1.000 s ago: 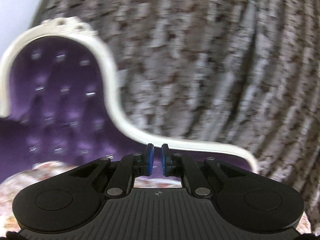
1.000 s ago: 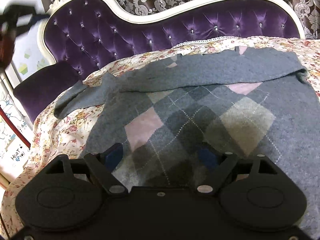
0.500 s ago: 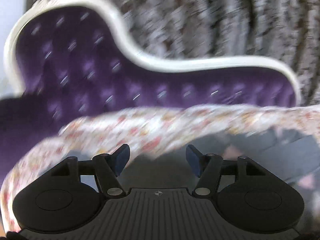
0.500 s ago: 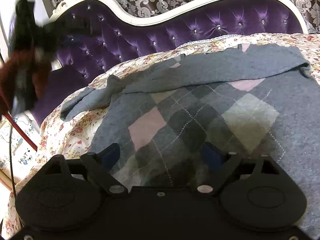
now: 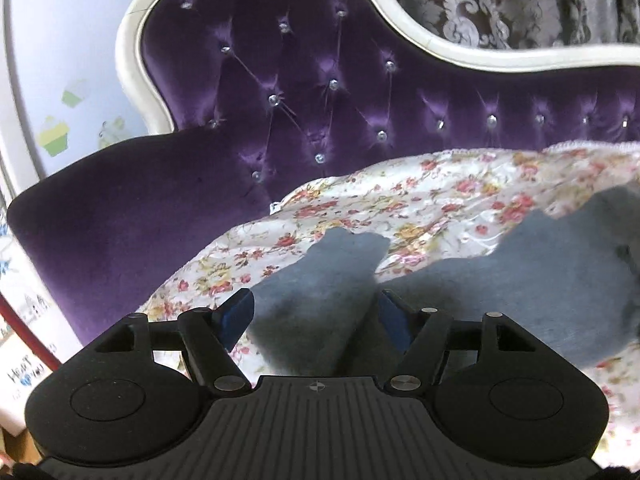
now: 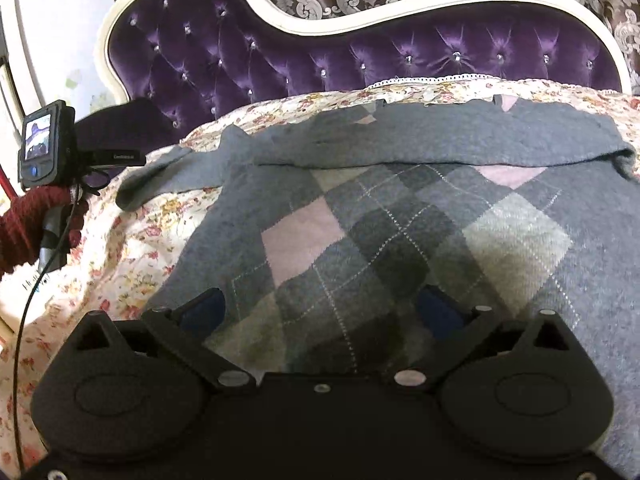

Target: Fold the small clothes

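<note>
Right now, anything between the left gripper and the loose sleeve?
Nothing visible. The left gripper is open, and the grey sleeve of the sweater already lies between its fingers on the floral cover. The right gripper is also open, over the sweater body.

Left gripper (image 5: 315,312) held low and angled forward, blue-padded fingers (image 5: 236,311) spread wide apart, nothing clamped between them. Right gripper (image 6: 320,312) likewise low and level, its dark blue fingertips (image 6: 436,314) parted to full width, gripping nothing. Seen from the right wrist camera at far left: the left hand's unit, its small lit screen facing back, with a forearm in a dark red knitted sleeve (image 6: 30,216) behind it and a thin black cable trailing down.
</note>
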